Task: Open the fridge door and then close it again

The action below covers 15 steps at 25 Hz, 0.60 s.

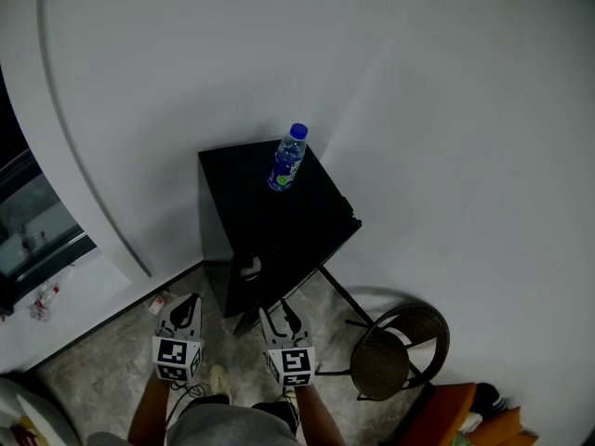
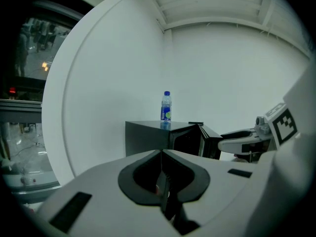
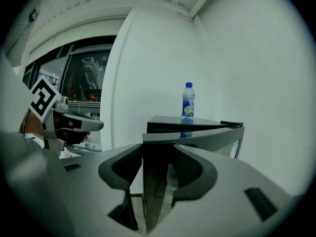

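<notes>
Black fridge (image 1: 246,189) tucked in the white corner, 1 bottle (image 1: 287,159) on top, fridge door (image 3: 197,138) swung out toward me, chair (image 1: 400,353) close on the right, my right gripper (image 1: 279,316) near level, jaws clamped across the door's free edge, left gripper (image 1: 184,309) alongside, jaws pinched together, empty.

1. We hold both grippers low in front of us, side by side, each pointing forward and slightly downward.
2. Our left gripper (image 1: 183,305) has its jaws pressed together, with nothing between them.
3. Our right gripper (image 1: 279,316) has its jaws wide, clamped on the edge of the fridge door (image 3: 207,135).
4. Our forearms (image 1: 149,416) reach out behind them, roughly parallel.
</notes>
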Each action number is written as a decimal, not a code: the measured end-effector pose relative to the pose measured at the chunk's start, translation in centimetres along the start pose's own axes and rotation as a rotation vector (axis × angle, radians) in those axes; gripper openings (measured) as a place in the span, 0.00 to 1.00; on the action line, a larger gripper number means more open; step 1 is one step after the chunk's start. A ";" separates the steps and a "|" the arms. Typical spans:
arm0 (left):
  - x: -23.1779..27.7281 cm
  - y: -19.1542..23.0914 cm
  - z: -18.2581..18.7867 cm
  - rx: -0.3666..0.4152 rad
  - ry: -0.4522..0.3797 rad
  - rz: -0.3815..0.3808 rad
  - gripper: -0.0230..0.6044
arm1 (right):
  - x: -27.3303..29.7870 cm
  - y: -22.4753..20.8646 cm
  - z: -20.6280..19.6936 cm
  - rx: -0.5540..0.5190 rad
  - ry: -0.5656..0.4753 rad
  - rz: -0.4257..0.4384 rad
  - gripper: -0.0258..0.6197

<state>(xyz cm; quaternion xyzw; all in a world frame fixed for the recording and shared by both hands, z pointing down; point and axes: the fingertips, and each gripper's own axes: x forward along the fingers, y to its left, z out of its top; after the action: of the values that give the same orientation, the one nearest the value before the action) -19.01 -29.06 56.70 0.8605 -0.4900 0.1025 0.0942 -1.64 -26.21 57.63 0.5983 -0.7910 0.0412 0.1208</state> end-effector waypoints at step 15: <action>0.1 1.8 0.2 -0.006 -0.008 0.007 0.06 | 2.8 0.8 0.4 0.004 0.009 -0.010 0.36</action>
<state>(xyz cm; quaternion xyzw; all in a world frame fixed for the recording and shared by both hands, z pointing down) -20.45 -30.12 56.66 0.8589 -0.4938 0.0980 0.0948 -3.14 -28.70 58.02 0.6023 -0.7874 0.0448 0.1232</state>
